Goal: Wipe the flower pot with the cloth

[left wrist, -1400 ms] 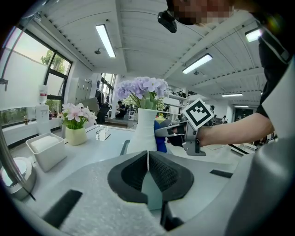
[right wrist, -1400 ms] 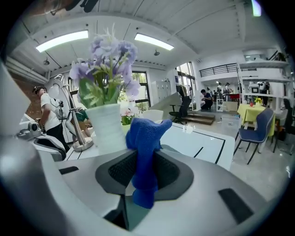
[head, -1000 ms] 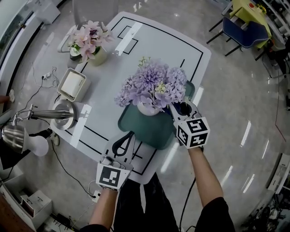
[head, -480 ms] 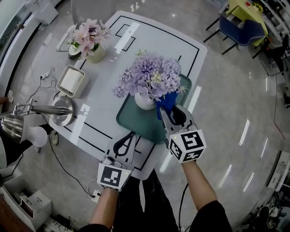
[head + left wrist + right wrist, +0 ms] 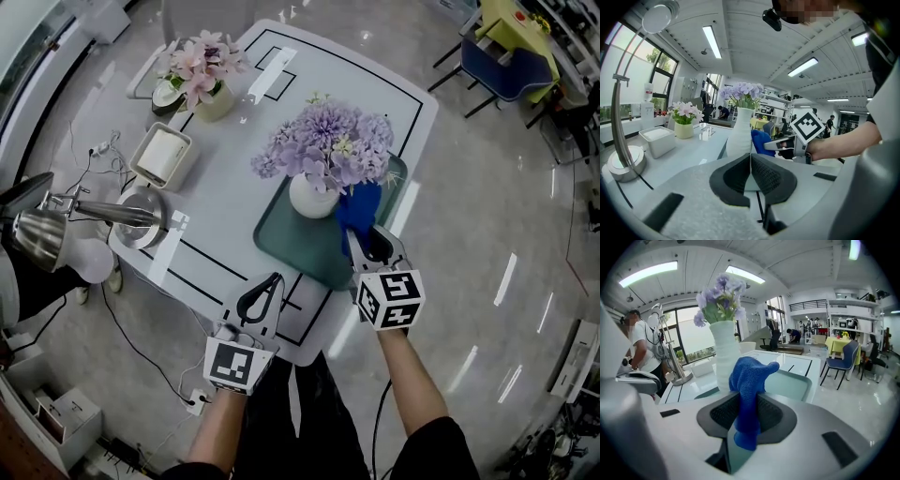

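Because nothing steadies it, the risk begins with the big things. The counter [image 5: 234, 178] carries a teal tray [image 5: 298, 246], and on that tray the flower pot [image 5: 312, 197] stands tall and narrow, top-heavy with purple blooms. A sideways wipe could, I judge, tip or skid it. Just beside it is the blue cloth [image 5: 359, 208], clamped by only a bunched fold in the right claw [image 5: 363, 234]; drag might pull it free. The left claw [image 5: 274, 283], jaws together on nothing, sits well apart from the pot.
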A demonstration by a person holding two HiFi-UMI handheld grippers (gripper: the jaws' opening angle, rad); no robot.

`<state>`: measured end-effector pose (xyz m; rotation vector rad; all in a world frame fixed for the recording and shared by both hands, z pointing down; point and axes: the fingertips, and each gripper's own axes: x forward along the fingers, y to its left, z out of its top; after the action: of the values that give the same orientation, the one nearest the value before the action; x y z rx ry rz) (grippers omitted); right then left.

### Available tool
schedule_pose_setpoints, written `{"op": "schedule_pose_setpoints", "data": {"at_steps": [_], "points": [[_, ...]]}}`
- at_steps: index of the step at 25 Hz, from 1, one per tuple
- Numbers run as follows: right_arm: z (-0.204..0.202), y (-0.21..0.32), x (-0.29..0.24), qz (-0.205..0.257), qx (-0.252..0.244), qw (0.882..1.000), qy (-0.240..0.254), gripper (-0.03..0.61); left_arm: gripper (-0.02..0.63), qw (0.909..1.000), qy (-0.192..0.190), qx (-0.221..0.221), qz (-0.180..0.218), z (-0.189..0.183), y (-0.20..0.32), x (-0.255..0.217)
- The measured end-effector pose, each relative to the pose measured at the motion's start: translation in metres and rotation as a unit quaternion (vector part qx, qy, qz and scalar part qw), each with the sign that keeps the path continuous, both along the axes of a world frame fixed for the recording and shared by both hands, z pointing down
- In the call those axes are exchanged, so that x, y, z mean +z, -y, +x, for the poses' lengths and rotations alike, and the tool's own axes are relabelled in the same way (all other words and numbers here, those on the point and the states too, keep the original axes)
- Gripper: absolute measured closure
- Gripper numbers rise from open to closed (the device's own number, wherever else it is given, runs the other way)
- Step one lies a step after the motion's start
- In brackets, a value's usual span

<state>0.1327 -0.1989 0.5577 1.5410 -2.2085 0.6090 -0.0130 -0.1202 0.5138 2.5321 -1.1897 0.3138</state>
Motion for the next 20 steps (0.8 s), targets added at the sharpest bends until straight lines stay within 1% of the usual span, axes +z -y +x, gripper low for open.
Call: {"op": "schedule_pose_setpoints", "data": {"at_steps": [2, 5, 7, 9, 11, 13, 15, 17, 20], "points": [[-0.009, -0.014, -0.021, 0.023, -0.007, 1.0, 0.013, 0.48, 0.598, 0.9999, 0.006, 0.001, 0.012, -0.007, 0.0, 0.001], [-0.035, -0.033, -0.051, 0.058, -0.036, 0.997, 0.019, 0.48, 0.598, 0.9999, 0.006, -0.002, 0.016, -0.014, 0.001, 0.0], [-0.053, -0.039, -0.06, 0.072, -0.058, 0.996, 0.017, 0.48, 0.598, 0.9998, 0.004, -0.002, 0.018, -0.016, 0.001, 0.0], [-0.067, -0.038, -0.059, 0.077, -0.073, 0.994, 0.012, 0.48, 0.598, 0.9998, 0.001, -0.007, 0.016, -0.019, 0.0, 0.0], [-0.074, -0.033, -0.048, 0.072, -0.077, 0.994, 0.003, 0.48, 0.598, 0.9999, 0.0, -0.011, 0.01, -0.022, -0.002, 0.0], [-0.075, -0.028, -0.033, 0.063, -0.075, 0.995, -0.016, 0.48, 0.598, 0.9999, 0.002, -0.01, 0.01, -0.025, -0.003, 0.001], [-0.074, -0.024, -0.015, 0.045, -0.071, 0.996, -0.031, 0.48, 0.598, 0.9999, 0.002, -0.014, 0.0, -0.028, -0.006, 0.004], [-0.071, -0.022, 0.002, 0.019, -0.063, 0.997, -0.031, 0.48, 0.598, 0.9998, 0.0, -0.018, -0.01, -0.031, -0.009, 0.008], [-0.07, -0.027, 0.021, -0.01, -0.051, 0.998, -0.024, 0.48, 0.598, 0.9998, 0.007, -0.016, -0.002, -0.038, -0.008, 0.013]]}}
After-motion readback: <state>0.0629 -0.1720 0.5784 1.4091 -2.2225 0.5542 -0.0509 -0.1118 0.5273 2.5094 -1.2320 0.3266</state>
